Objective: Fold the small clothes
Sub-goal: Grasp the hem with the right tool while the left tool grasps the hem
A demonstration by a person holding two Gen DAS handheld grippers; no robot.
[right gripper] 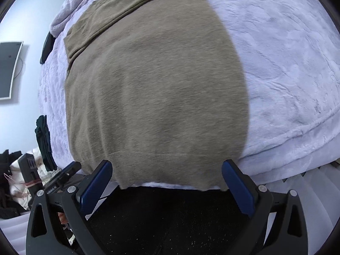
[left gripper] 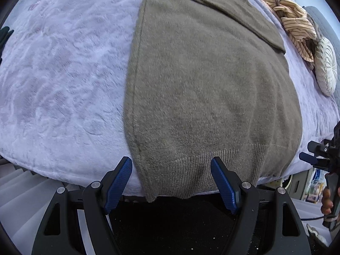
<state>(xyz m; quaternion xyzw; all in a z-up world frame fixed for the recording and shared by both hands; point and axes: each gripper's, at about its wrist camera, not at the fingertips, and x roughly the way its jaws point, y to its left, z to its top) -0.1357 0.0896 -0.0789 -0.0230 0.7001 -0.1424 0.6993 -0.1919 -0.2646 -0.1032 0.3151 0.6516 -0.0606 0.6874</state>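
Note:
A taupe knit sweater [left gripper: 208,89] lies flat on a pale lilac blanket [left gripper: 63,74], its ribbed hem at the bed's near edge and a sleeve folded across its top. My left gripper [left gripper: 172,161] hovers open over the hem's left corner, its blue pads either side of the ribbing and not pressing it. In the right wrist view the same sweater [right gripper: 157,89] fills the middle. My right gripper [right gripper: 167,165] stands open over the hem's right part, nothing pinched. The right gripper [left gripper: 314,157] also shows at the far right of the left wrist view.
A crumpled striped cream garment [left gripper: 293,19] and a round white cushion [left gripper: 325,68] lie at the bed's right side. Dark clothes [right gripper: 43,140] hang at the left edge, with a wall screen [right gripper: 8,70] beyond. Dark floor [left gripper: 170,223] lies below the bed edge.

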